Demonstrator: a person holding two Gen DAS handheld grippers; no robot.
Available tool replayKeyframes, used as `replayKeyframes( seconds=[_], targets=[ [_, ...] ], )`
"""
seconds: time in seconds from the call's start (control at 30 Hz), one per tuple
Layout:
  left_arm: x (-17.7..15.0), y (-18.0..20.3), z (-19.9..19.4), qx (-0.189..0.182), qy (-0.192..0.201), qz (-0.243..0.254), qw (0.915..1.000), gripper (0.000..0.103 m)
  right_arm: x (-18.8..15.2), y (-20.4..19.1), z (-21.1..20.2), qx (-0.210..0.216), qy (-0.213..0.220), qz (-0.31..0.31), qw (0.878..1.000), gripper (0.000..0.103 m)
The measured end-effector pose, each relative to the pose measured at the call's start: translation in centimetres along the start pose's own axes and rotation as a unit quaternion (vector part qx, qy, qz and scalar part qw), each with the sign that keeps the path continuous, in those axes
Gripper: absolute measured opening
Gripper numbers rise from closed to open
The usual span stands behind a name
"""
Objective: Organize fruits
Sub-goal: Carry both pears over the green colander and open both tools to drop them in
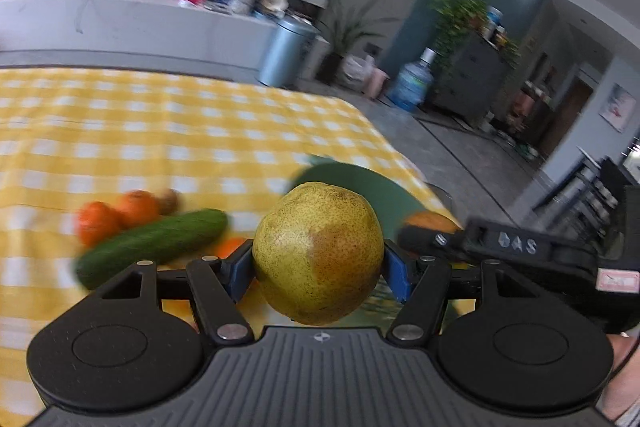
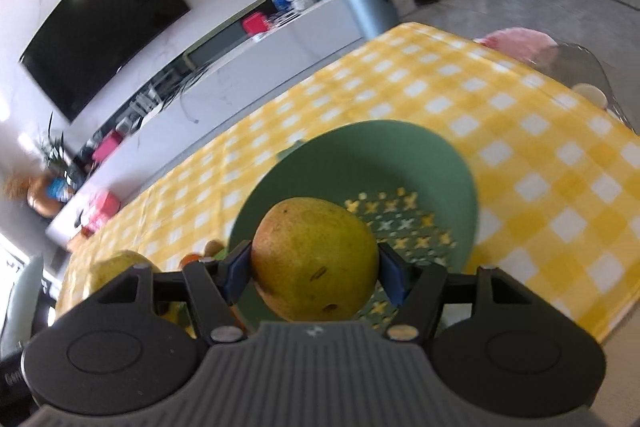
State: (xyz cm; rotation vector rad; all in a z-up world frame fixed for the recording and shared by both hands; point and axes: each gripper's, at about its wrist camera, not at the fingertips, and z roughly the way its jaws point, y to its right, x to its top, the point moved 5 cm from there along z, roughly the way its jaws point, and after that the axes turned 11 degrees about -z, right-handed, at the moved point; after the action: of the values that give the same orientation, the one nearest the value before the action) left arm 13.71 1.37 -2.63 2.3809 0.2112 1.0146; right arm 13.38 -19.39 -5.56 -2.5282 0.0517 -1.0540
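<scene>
My left gripper [image 1: 318, 263] is shut on a yellow-green pear [image 1: 318, 253] and holds it above the yellow checked tablecloth. Behind the pear lies the green bowl [image 1: 360, 183]. My right gripper [image 2: 314, 267] is shut on a second pear [image 2: 316, 259], held over the near rim of the green perforated bowl [image 2: 400, 163]. The right gripper's body [image 1: 516, 247] shows at the right of the left wrist view. The left gripper's pear [image 2: 116, 267] shows at the lower left of the right wrist view.
A cucumber [image 1: 152, 247], two oranges [image 1: 116, 215] and a kiwi [image 1: 170, 201] lie on the cloth left of the bowl. The table edge runs along the right. A pink item [image 2: 520, 43] and a clear chair back [image 2: 580, 67] stand beyond the far corner.
</scene>
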Motion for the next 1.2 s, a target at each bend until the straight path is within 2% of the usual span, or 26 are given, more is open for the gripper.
replayKeyframes(
  seconds=[0.07,0.13,0.37,0.43,0.57,0.7,0.77,0.83,0.97,1.13,1.2],
  targets=[
    [-0.2,1.0,1.7,-0.016,-0.023,0.001,0.9996,0.075,0.2,1.1,0.0,0.012,0.01,0.026,1.0,0.062],
    [-0.3,1.8,3.5,-0.014,-0.04,0.004,0.9991,0.075,0.5,1.8,0.0,0.016,0.012,0.032,0.999,0.062],
    [0.1,3.5,10.0,0.041,-0.108,0.046,0.9923,0.075,1.6,5.2,0.0,0.012,0.021,0.07,0.997,0.062],
    [-0.1,3.7,11.7,0.055,-0.134,0.058,0.9878,0.075,2.2,5.4,1.0,0.004,-0.003,0.05,0.999,0.062],
    [-0.8,4.1,13.1,0.095,-0.149,0.088,0.9803,0.075,4.0,5.3,3.2,-0.004,-0.062,0.007,0.998,0.062],
    [-1.2,4.6,14.2,0.139,-0.175,0.118,0.9676,0.075,4.9,4.6,5.2,-0.002,-0.117,-0.039,0.992,0.062],
    [-1.5,4.9,14.9,0.166,-0.183,0.151,0.957,0.075,4.8,4.3,6.4,0.005,-0.151,-0.048,0.987,0.062],
    [-1.7,5.3,14.8,0.179,-0.196,0.175,0.9482,0.075,4.9,4.0,7.0,-0.006,-0.164,-0.07,0.984,0.062],
    [-2.8,5.6,15.8,0.189,-0.221,0.243,0.9253,0.075,4.9,3.2,8.2,-0.033,-0.2,-0.124,0.971,0.062],
    [-3.1,5.1,16.1,0.18,-0.232,0.294,0.9098,0.075,5.0,2.7,8.9,-0.046,-0.225,-0.166,0.959,0.062],
    [-3.7,5.2,16.2,0.178,-0.24,0.326,0.8968,0.076,4.9,2.6,9.0,-0.051,-0.231,-0.183,0.954,0.062]
  ],
)
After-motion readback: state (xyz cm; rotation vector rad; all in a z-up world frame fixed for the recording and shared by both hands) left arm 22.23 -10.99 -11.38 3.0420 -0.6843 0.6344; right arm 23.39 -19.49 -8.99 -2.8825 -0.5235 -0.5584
